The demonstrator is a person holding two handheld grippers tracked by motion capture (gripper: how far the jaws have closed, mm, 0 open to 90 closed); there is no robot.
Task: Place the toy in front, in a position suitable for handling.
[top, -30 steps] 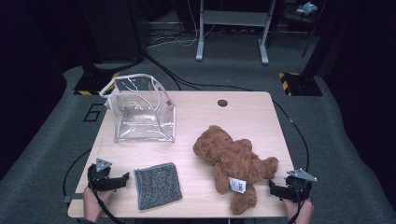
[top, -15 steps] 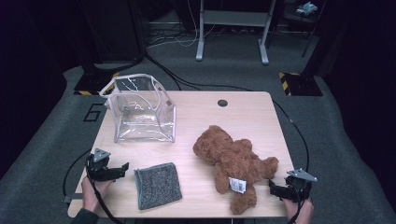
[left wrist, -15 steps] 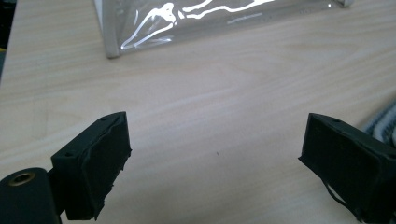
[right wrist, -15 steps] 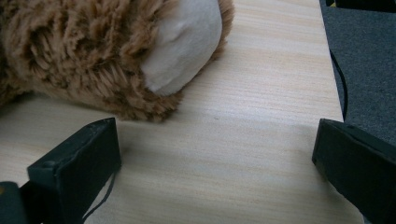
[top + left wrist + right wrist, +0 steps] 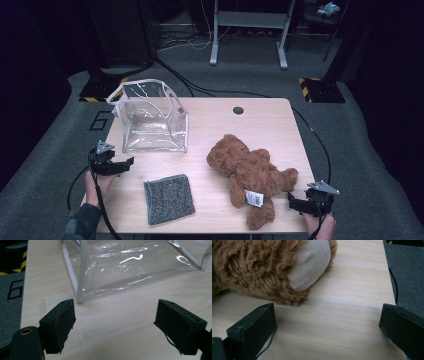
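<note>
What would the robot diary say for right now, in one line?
left gripper: open, jaws closing, empty, facing clear bag | right gripper: open, empty, by teddy bear | grey cloth: untouched

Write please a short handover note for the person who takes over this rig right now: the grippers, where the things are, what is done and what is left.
Left gripper: open, nothing between the jaws, which have just been closing a little; it points at the near corner of the clear plastic bag.
Right gripper: open, empty, at the table's near right edge beside the teddy bear's foot.
Things: the bag stands open at the far left of the table; the teddy bear lies right of centre; the grey cloth lies flat near the front.
Done: nothing is held or in the bag.
Left: probably gripping the bag and putting things in.
</note>
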